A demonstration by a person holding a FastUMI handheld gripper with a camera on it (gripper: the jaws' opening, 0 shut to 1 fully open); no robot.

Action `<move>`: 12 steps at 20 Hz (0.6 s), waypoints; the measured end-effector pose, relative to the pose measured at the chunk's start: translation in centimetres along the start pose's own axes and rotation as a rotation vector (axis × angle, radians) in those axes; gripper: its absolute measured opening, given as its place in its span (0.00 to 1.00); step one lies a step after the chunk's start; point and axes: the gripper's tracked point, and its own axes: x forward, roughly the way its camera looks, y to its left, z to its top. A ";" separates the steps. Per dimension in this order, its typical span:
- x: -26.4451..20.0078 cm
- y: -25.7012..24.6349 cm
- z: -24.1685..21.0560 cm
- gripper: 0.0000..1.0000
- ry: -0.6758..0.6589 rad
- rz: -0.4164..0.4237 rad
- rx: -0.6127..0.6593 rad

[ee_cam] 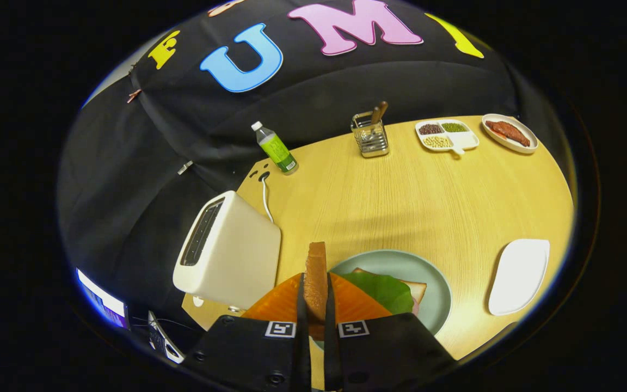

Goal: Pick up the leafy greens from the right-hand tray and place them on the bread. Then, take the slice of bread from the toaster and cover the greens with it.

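While the lettuce leaf (384, 288) already lay on the bread on the plate (433, 283) at lower centre, the tongs (316, 296) gripped the toast slice (317, 272) upright above it, leaving only the covering.

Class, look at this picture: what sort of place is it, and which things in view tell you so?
Probably a staged kitchen table in a recording booth: a toaster, a plate holding bread and leafy greens, and a utensil holder on the wooden table. The gripper is shut on a bread slice.
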 end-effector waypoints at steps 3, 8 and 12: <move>0.3 -1.3 -0.2 0.14 0.000 -0.021 0.016; 0.3 -4.2 -1.0 0.17 0.016 -0.093 0.048; 0.3 -7.0 -1.8 0.36 0.038 -0.178 0.053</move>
